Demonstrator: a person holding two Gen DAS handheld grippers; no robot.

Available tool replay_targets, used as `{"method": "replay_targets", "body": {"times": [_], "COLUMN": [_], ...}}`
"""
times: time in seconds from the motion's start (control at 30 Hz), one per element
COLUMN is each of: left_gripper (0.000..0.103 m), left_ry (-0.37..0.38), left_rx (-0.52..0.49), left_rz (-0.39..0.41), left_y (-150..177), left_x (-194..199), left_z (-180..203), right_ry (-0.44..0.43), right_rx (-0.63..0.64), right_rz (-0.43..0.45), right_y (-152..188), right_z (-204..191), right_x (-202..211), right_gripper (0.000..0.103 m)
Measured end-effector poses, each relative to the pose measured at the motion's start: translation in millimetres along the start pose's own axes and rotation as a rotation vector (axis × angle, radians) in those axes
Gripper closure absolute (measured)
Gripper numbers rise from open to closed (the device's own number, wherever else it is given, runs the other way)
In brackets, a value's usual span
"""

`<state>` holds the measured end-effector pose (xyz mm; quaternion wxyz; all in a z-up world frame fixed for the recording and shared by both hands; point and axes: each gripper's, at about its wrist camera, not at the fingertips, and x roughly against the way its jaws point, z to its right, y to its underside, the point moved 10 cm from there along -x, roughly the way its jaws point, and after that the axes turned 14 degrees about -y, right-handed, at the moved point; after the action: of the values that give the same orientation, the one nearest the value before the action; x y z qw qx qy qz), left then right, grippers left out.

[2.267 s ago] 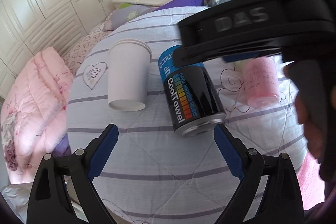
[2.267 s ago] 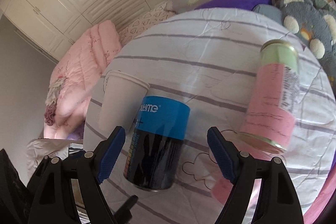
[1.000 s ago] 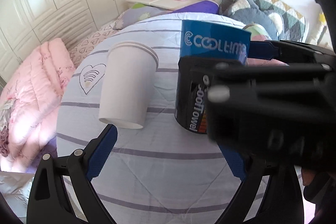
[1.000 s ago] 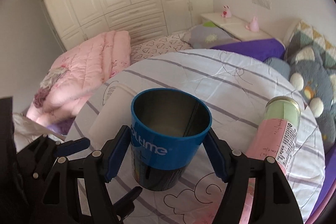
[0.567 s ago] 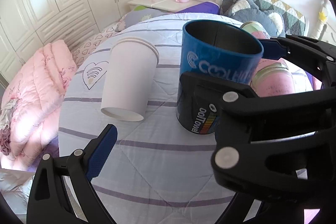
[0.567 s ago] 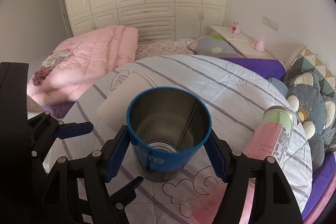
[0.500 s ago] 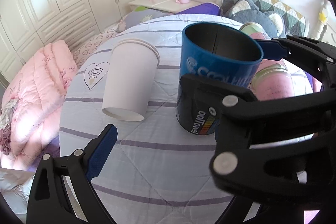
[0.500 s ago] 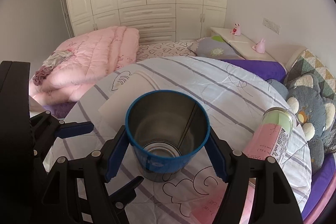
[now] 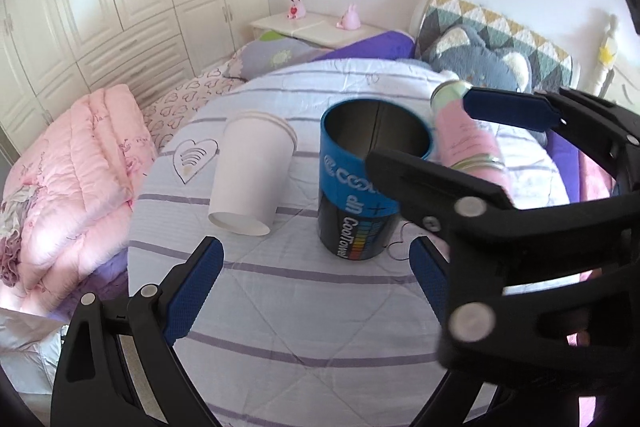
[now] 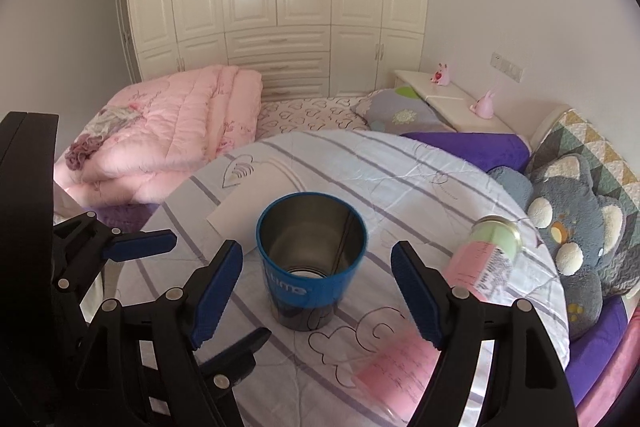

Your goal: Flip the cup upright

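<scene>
A blue and black metal cup (image 9: 362, 187) stands upright on the round striped table (image 9: 304, 307), mouth up; in the right wrist view it (image 10: 310, 261) stands free between my fingers. My right gripper (image 10: 316, 291) is open, its jaws clear of the cup on both sides; it also shows in the left wrist view (image 9: 480, 155). My left gripper (image 9: 316, 275) is open and empty, just in front of the cup. A white paper cup (image 9: 250, 175) lies on its side to the left of the blue cup.
A pink and green can (image 10: 486, 259) lies on its side at the table's right. A pink quilt (image 9: 60, 163) lies on the bed to the left. A grey plush toy (image 10: 576, 223) and pillows lie at the right. Cupboards stand behind.
My right gripper turned the blue cup from lying on its side to upright, set it on the table, then opened and drew back. My left gripper stayed open.
</scene>
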<state>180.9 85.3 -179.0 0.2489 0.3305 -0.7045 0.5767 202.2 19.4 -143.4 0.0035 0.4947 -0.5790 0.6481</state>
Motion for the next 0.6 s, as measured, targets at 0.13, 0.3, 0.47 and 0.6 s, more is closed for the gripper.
{"method": "replay_targets", "body": {"times": [0.13, 0.3, 0.47, 0.6], "left_gripper": [0.007, 0.005, 0.002, 0.001], "left_ry": [-0.006, -0.025, -0.019, -0.024], "left_rx": [0.018, 0.019, 0.032, 0.055], "left_rz": [0.042, 0.114, 0.163, 0.195], "left_y": [-7, -14, -16, -16], "left_x": [24, 56, 84, 102], "left_z": [3, 8, 18, 23], "right_ry": [0.019, 0.066, 0.125, 0.176], "right_rx": [-0.019, -0.036, -0.074, -0.112], "right_rz": [0.032, 0.072, 0.104, 0.131], "right_y": [-1, 0, 5, 11], "right_z": [2, 6, 15, 24], "right_x": [25, 58, 89, 114], "right_gripper": [0.025, 0.023, 0.023, 0.022]}}
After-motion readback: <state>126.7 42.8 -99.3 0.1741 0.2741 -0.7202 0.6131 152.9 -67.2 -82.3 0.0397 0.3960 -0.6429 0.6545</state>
